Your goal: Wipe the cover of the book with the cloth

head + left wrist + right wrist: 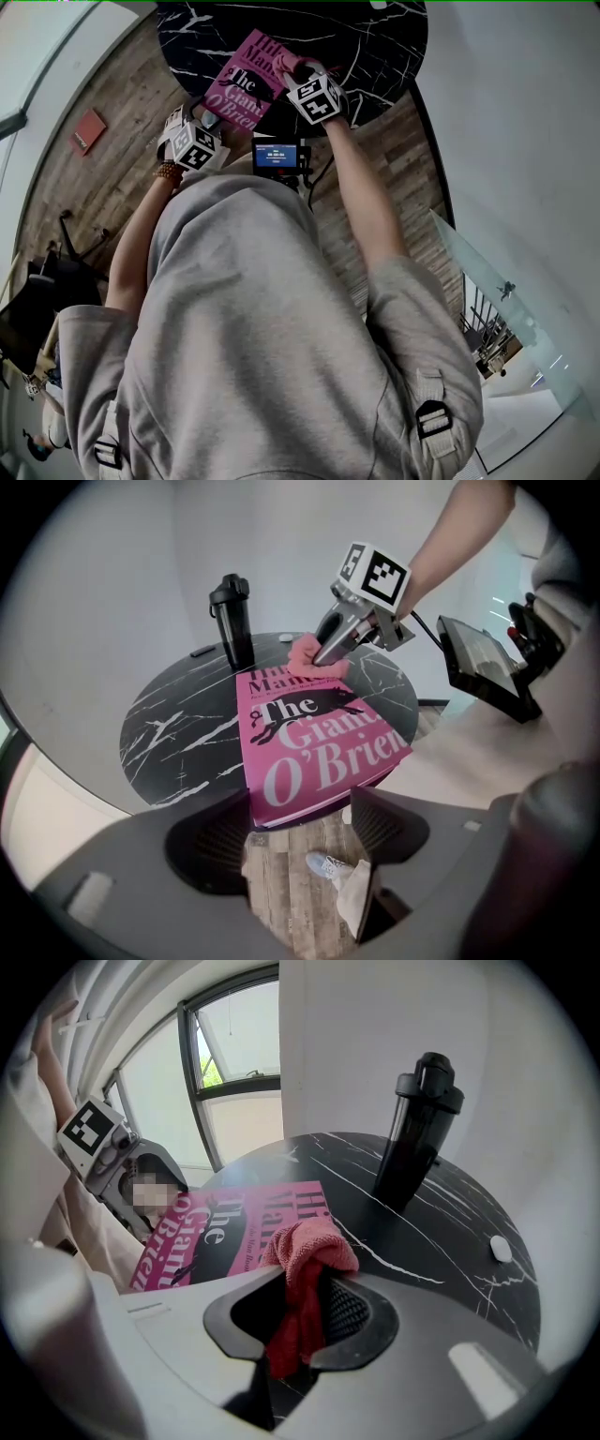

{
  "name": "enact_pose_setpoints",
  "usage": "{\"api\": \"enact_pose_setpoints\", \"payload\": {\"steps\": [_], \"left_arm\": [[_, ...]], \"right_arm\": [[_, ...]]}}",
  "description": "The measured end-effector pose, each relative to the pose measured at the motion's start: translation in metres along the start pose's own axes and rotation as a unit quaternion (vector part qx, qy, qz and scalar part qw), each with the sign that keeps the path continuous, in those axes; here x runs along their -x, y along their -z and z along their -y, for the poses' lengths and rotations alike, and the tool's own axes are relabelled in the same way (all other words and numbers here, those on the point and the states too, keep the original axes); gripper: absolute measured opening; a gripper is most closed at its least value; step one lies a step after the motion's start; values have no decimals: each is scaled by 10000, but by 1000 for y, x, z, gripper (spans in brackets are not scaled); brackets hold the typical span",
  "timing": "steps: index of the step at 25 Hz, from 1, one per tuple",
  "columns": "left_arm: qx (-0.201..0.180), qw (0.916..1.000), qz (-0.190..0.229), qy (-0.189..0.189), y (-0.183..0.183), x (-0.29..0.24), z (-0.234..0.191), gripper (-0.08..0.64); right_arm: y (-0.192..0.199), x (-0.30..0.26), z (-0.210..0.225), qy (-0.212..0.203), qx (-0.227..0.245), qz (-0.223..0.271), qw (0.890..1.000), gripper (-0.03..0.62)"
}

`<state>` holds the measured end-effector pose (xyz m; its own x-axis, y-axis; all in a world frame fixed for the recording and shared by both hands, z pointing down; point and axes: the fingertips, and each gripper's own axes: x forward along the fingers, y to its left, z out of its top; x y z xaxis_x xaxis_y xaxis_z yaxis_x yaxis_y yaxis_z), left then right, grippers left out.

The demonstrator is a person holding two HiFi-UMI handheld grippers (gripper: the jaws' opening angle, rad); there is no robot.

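The book (309, 752) lies on the round black marble table (178, 733), its near corner overhanging the wooden floor (291, 892). At the book's far edge, the right gripper (305, 1288) clamps the cloth (309, 1246), which hides part of the title. The left gripper (305, 832) stands wide and empty near the book's near edge.

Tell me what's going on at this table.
A person holds a gripper in each hand over a round black table. The right gripper is shut on a pink cloth, which sits on the far end of the pink book. The left gripper is open and empty, just short of that book's near edge. A black bottle stands behind.
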<state>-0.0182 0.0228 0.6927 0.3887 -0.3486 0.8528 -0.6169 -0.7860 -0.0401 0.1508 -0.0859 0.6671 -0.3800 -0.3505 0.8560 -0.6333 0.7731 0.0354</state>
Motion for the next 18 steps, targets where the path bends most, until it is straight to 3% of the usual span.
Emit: {"api": "enact_pose_setpoints", "payload": {"steps": [18], "left_arm": [[55, 10000, 74, -9, 0, -1, -1, 337]], "right_arm": [[5, 1, -35, -34, -60, -69, 10000, 94]]}}
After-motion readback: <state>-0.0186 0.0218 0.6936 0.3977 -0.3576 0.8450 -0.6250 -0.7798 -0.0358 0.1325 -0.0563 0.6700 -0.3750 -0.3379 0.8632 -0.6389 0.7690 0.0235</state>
